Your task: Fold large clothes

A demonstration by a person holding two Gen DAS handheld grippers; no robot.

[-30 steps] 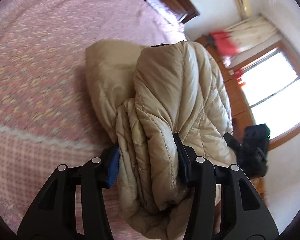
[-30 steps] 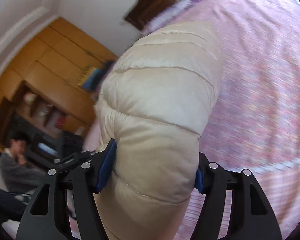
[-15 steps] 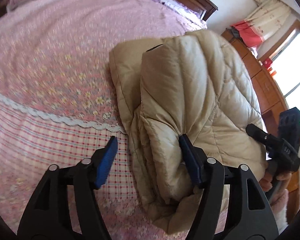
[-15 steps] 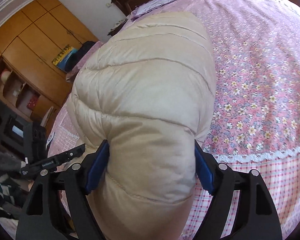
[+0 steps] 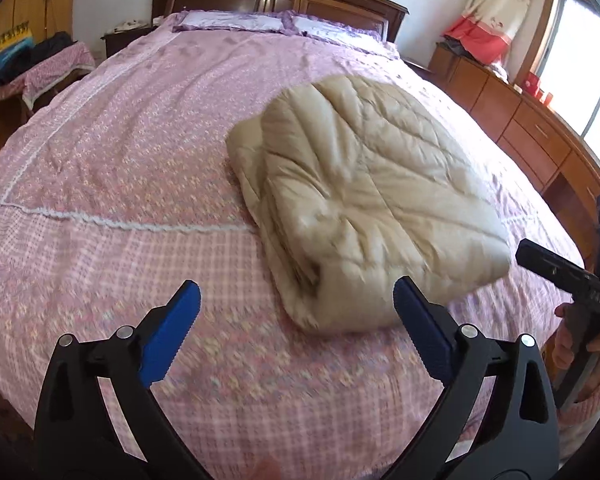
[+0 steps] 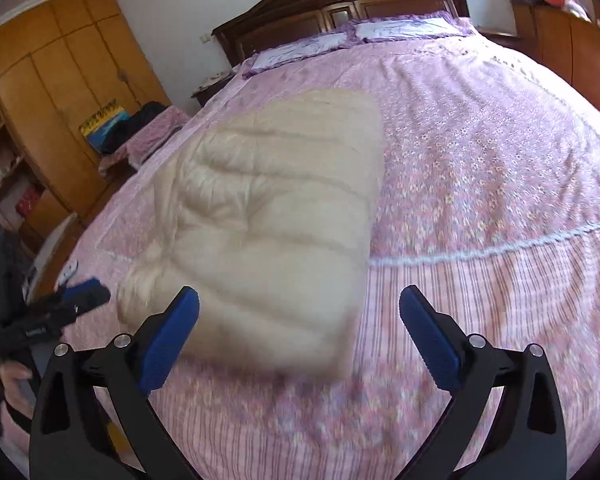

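On the bed (image 5: pixel 120 168): jacket (image 5: pixel 364 196), folded, lying free; left gripper (image 5: pixel 296 320) and right gripper (image 6: pixel 299 322) wide, empty, apparently finished.

Jacket's (image 6: pixel 268 216) near edge blurred, lower centre of right wrist view; right tool (image 5: pixel 572 280) cut off at left wrist view's right edge.

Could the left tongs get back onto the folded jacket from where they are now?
Probably yes. The left tongs are open and empty, with the jacket's near edge just ahead of the right finger. Only bare bedspread lies between, and the right tongs are open and off the jacket too.
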